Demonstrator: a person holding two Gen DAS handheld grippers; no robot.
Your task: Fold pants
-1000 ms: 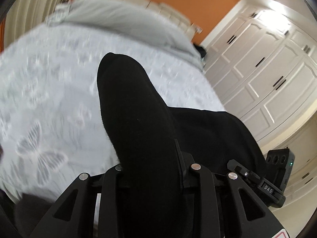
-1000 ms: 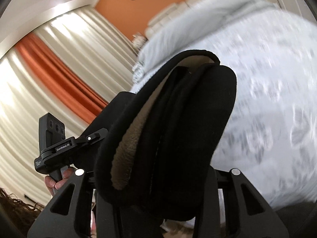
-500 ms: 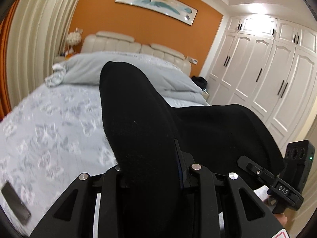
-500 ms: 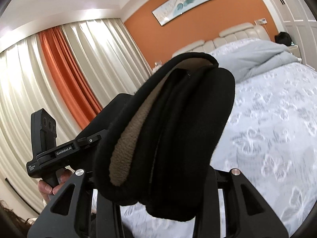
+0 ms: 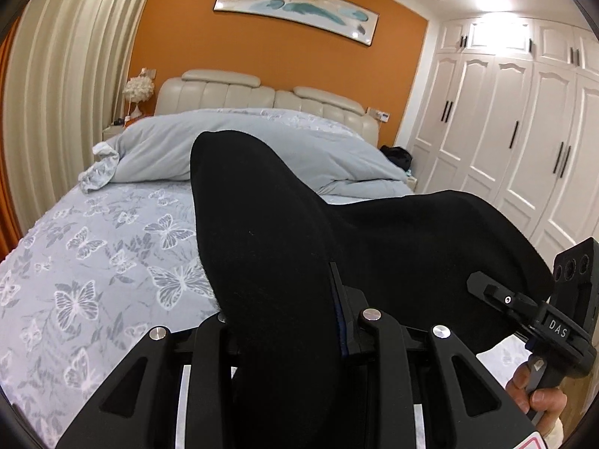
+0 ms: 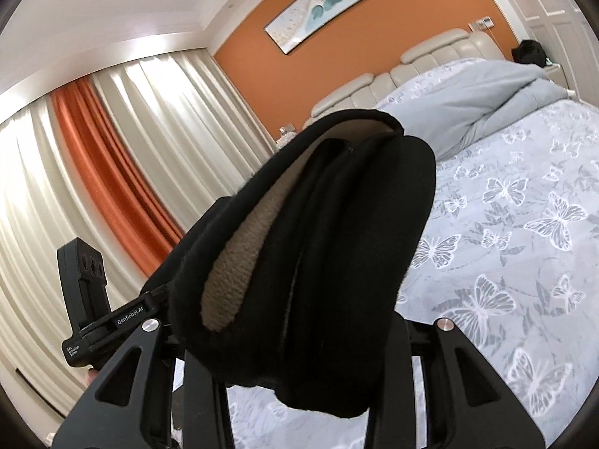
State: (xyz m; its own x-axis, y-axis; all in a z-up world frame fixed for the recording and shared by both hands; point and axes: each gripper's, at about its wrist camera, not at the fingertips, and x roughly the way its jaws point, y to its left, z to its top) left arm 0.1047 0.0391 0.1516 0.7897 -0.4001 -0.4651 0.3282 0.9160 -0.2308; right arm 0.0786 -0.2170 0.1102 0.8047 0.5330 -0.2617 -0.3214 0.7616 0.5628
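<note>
The black pants (image 5: 269, 262) are pinched between the jaws of the left gripper (image 5: 284, 321), the cloth bulging up past them and stretching across to the right gripper (image 5: 539, 321). In the right wrist view, the pants (image 6: 337, 243) are clamped between that gripper's (image 6: 295, 336) jaws, a tan lining showing. The pants are held above the bed (image 5: 93, 262).

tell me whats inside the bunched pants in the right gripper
The black pants have a tan fleecy lining showing at the opened edge. Deeper inside is covered by folds, as are the right gripper fingertips.
</note>
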